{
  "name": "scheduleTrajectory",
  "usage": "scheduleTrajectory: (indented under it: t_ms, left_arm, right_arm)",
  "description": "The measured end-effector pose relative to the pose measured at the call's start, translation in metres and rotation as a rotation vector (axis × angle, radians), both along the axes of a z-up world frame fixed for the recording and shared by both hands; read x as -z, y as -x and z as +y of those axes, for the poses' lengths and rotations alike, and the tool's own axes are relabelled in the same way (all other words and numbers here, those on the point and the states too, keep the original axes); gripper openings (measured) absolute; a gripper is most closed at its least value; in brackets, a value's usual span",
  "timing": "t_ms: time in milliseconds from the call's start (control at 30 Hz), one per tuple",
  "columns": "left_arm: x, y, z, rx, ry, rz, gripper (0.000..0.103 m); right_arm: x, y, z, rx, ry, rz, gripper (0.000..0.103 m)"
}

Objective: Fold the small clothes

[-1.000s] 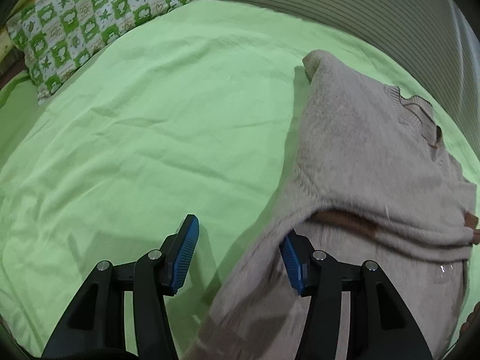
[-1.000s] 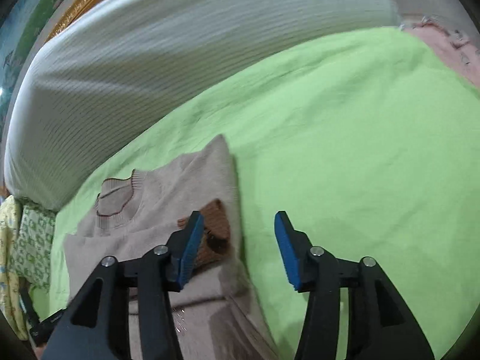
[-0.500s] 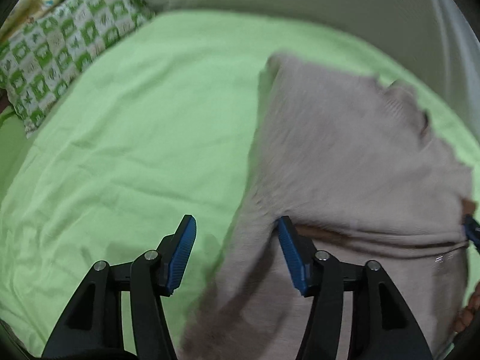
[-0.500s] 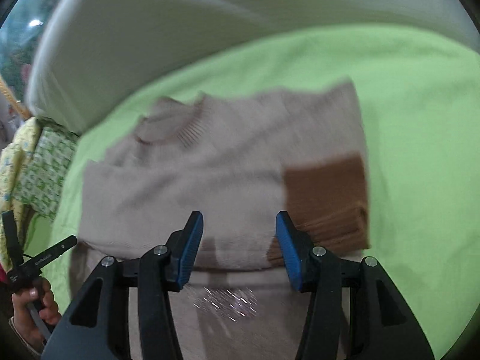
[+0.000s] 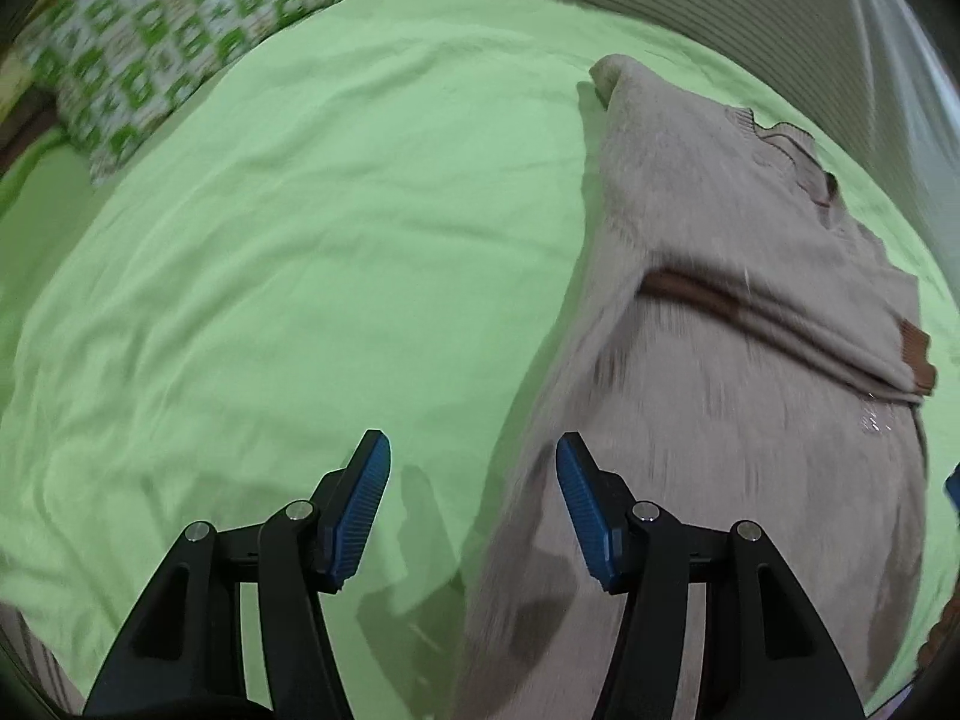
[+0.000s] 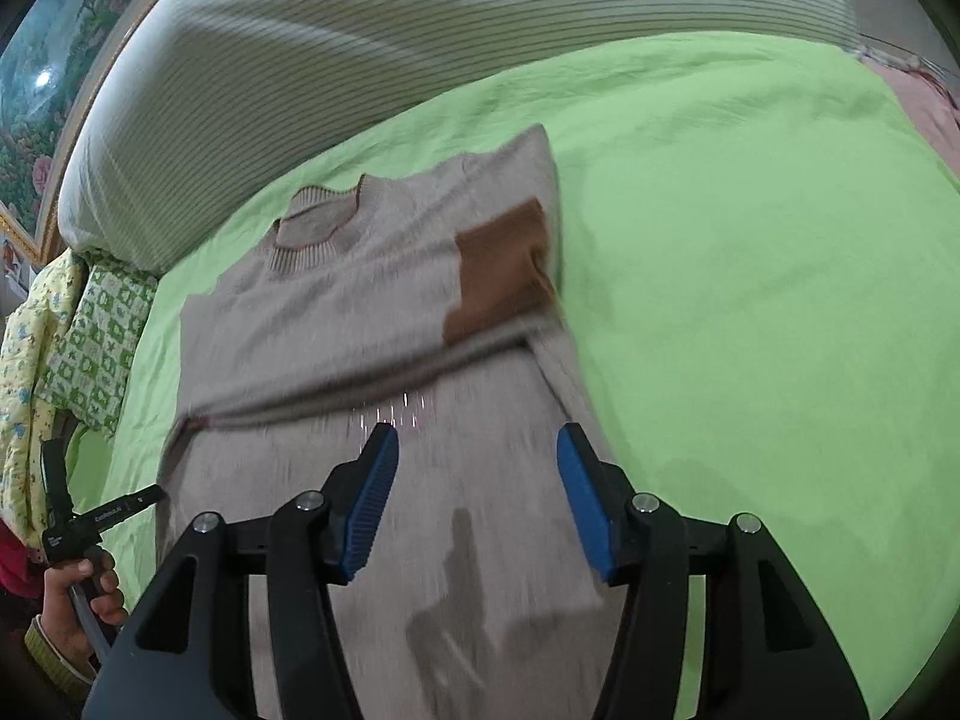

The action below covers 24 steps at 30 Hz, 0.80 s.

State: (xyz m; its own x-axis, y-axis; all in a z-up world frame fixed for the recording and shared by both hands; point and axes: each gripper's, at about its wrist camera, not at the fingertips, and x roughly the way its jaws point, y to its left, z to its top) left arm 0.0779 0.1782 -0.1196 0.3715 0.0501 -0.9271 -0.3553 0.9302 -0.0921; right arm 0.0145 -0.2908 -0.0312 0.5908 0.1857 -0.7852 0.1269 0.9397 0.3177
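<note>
A beige knit sweater [image 6: 384,312] with brown cuffs lies flat on the green bed sheet [image 6: 750,252], both sleeves folded across its chest, collar at the far end. It also shows in the left wrist view [image 5: 720,312]. My left gripper [image 5: 471,504] is open and empty, above the sweater's left edge near the hem. My right gripper [image 6: 477,492] is open and empty, over the sweater's lower body near its right edge. The brown cuff [image 6: 501,267] lies on the sweater's right side.
A striped bolster [image 6: 360,60] runs along the far side of the bed. A green-and-white patterned pillow [image 5: 174,42] lies at the far left. Pink cloth [image 6: 924,102] sits at the far right. The other hand-held gripper [image 6: 78,516] shows at the left in the right wrist view.
Both grippers have pulled back toward the sweater's hem, still open. The right wrist view has swung left from the sheet onto the sweater's body.
</note>
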Motion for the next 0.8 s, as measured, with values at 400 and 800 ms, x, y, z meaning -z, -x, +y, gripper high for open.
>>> scheduleTrajectory:
  t_ms: [400, 800]
  left_arm:
    - [-0.007, 0.112, -0.026, 0.16, 0.123, 0.04, 0.065]
    - [0.028, 0.202, -0.045, 0.281, 0.274, 0.157, 0.067]
  right_arm:
    - [0.003, 0.093, -0.001, -0.003, -0.031, 0.056, 0.058]
    - [0.041, 0.175, -0.01, -0.073, -0.221, 0.196, 0.06]
